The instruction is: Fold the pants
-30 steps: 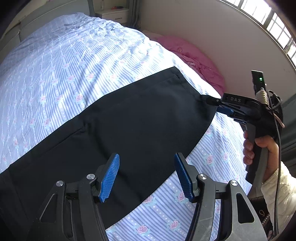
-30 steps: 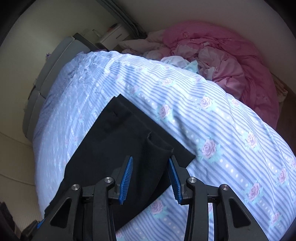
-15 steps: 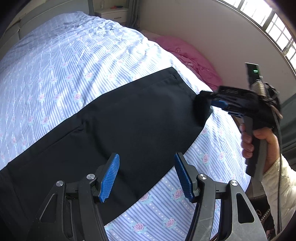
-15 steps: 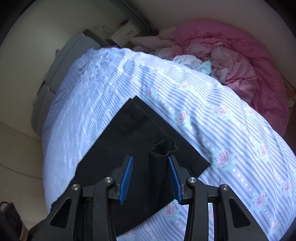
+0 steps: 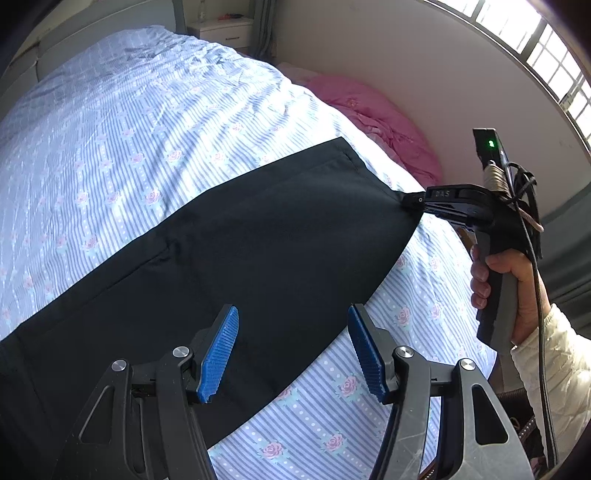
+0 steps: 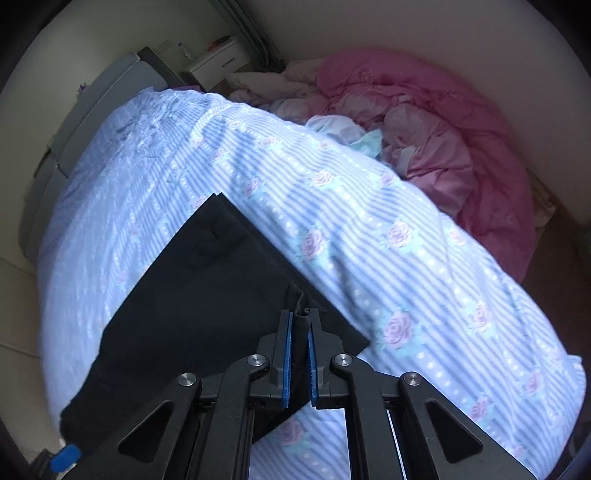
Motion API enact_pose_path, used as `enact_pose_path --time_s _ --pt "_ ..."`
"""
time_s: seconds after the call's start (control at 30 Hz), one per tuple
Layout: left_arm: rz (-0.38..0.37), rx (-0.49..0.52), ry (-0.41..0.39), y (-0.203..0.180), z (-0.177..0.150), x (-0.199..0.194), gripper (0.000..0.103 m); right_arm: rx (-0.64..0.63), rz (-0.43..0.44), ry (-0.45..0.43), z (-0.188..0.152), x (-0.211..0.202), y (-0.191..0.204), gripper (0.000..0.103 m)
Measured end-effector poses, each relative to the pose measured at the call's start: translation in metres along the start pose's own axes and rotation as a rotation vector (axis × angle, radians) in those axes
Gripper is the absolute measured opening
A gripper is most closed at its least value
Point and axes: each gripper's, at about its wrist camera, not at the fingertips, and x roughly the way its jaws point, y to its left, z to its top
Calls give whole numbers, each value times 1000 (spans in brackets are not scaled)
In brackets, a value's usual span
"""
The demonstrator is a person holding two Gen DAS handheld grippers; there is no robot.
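Note:
Black pants [image 5: 236, 251] lie flat across the striped, rose-patterned bed sheet [image 5: 110, 140]. My left gripper [image 5: 291, 347] is open and empty, hovering just above the pants' near edge. My right gripper [image 6: 300, 325] is shut on a pinched fold of the pants [image 6: 207, 295] at the waistband edge. It also shows in the left wrist view [image 5: 410, 201], gripping the cloth's right edge, held by a hand.
A pink quilt [image 6: 443, 122] is heaped beyond the bed's far side, by the wall. A white nightstand [image 5: 221, 31] stands at the head of the bed. The bed sheet [image 6: 406, 277] drops off at the near right.
My right gripper has closed on the waistband fold; its jaws were open around it before. The lifted cloth edge has dropped back down. My left gripper has hardly moved.

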Motion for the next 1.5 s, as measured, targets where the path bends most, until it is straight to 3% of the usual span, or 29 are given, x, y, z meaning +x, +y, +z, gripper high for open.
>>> enact_pose_path --time_s 0.13,0.2,0.27,0.33,0.5,0.7,0.93,1.17,1.27,1.37,1.5 --pt "2 5 2 -1 0 0 61 -4 -16 32 3 12 -2 10" --pt "5 5 1 -1 0 -1 62 6 -51 32 4 9 -5 39" --pt "7 1 -3 1 0 -1 64 34 -142 -28 3 -8 -12 53" --pt "3 -8 -7 3 0 -2 64 51 -187 -76 0 -28 -19 53" --pt "-8 -35 5 8 -1 2 64 105 -43 -57 -26 -51 -34 53" --pt "-10 -9 19 2 -4 6 64 146 80 42 -56 -14 -31 53" --pt "-7 -4 27 1 -6 9 64 256 249 73 -61 23 -32 54" --pt "11 25 35 -4 -6 13 64 242 297 37 -42 49 -28 54" --pt "11 24 36 -6 -7 13 64 293 317 33 -37 50 -34 46" --pt "6 18 29 -4 -7 10 64 310 354 -3 -35 30 -31 35" --pt "5 -1 27 0 -6 7 64 278 391 -85 -28 4 -21 35"
